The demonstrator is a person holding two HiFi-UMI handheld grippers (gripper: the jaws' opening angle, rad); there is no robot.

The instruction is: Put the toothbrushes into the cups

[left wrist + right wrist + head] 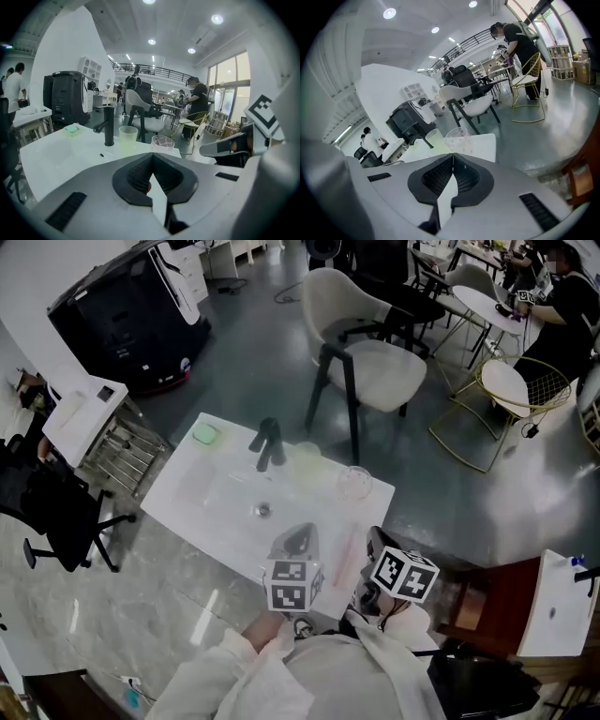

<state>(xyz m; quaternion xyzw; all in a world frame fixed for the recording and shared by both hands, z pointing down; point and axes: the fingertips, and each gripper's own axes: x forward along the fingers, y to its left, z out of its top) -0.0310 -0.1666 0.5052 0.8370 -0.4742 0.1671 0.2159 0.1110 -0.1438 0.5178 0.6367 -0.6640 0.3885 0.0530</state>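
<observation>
White desk [184, 491] w/ sunk basin, black tap [267, 444] at the back. Two cups stand rt of the tap along the far edge: green cup [305, 461] just beside the tap, clear cup [354, 482] further rt, near the corner. Both look empty, so task seems not started. Left gripper [298, 542] hangs over the near edge of the desk by the basin, jaws pressed together, nothing between them. Right gripper [373, 545] is just rt of it, also pressed together, also empty. Smallest: a faint pinkish strip [343, 559] lies flat on the desk between the two grippers, prob. a toothbrush, too washed out to be sure. Its long axis runs near-to-far, far end aimed roughly at the clear cup. It lies closer to the right gripper, a bit to its left and below, so the right hand looks better placed for the pick; jaws must spread first. A 2nd brush can't be made out.
</observation>
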